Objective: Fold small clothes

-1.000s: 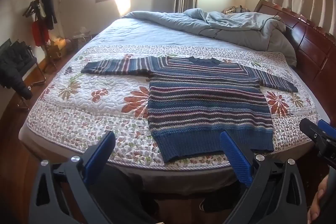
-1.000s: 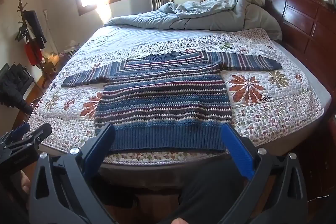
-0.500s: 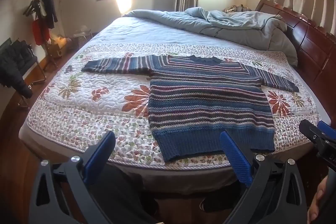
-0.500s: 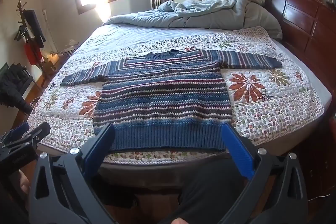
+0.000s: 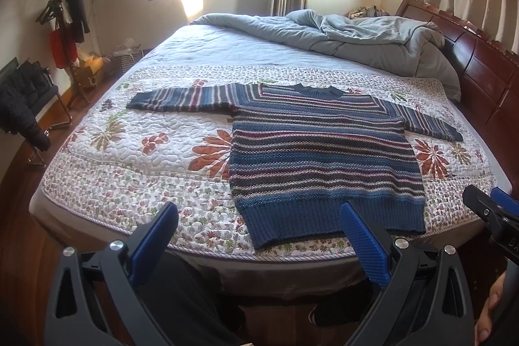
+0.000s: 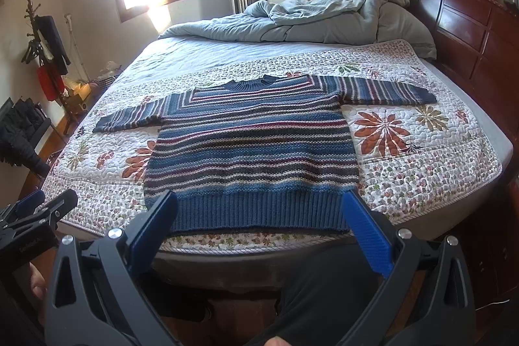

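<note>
A blue striped knit sweater (image 5: 324, 151) lies flat on the floral quilt (image 5: 136, 158), both sleeves spread out sideways, its ribbed hem (image 6: 259, 209) nearest me. My left gripper (image 5: 259, 216) hovers open just off the bed's near edge, left of the hem, holding nothing. My right gripper (image 6: 259, 206) is open too, its blue pads framing the hem from in front, not touching it. Each gripper shows at the edge of the other's view: the right gripper (image 5: 493, 216) and the left gripper (image 6: 35, 216).
A rumpled grey duvet (image 5: 356, 38) is heaped at the head of the bed by the dark wooden headboard (image 6: 460, 21). A coat stand (image 5: 65, 21) and a chair with dark clothing (image 5: 22, 106) stand at the left. The person's dark-trousered legs (image 6: 318, 287) are below.
Both grippers have crept slightly forward toward the bed, so the sweater sits a little nearer. Both stay open and the sweater has not moved.
</note>
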The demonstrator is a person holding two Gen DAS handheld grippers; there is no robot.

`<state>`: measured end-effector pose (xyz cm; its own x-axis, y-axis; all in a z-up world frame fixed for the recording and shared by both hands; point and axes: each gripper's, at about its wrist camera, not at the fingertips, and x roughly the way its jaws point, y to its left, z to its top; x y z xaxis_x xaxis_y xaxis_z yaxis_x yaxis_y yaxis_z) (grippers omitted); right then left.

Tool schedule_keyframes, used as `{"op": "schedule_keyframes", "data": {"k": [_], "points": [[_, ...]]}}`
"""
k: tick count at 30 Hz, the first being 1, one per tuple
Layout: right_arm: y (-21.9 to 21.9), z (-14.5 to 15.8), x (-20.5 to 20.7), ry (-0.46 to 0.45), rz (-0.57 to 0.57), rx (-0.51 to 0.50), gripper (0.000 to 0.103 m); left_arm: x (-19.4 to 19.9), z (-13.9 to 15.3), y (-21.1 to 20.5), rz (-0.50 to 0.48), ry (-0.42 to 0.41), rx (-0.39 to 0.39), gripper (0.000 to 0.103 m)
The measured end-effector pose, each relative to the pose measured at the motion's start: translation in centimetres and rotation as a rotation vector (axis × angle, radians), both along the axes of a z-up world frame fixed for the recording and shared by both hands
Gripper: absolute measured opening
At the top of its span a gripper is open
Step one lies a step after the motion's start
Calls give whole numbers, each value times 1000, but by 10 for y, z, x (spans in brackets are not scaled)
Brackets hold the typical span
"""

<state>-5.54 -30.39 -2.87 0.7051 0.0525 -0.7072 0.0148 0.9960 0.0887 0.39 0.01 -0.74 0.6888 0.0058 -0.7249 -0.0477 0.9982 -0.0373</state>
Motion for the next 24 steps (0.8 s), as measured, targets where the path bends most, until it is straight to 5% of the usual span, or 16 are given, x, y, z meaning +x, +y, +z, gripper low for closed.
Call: {"op": "schedule_keyframes", "data": {"k": [24], "points": [[6, 3, 5, 5, 5, -2, 101, 2, 1, 0, -7, -4, 5, 99]]}}
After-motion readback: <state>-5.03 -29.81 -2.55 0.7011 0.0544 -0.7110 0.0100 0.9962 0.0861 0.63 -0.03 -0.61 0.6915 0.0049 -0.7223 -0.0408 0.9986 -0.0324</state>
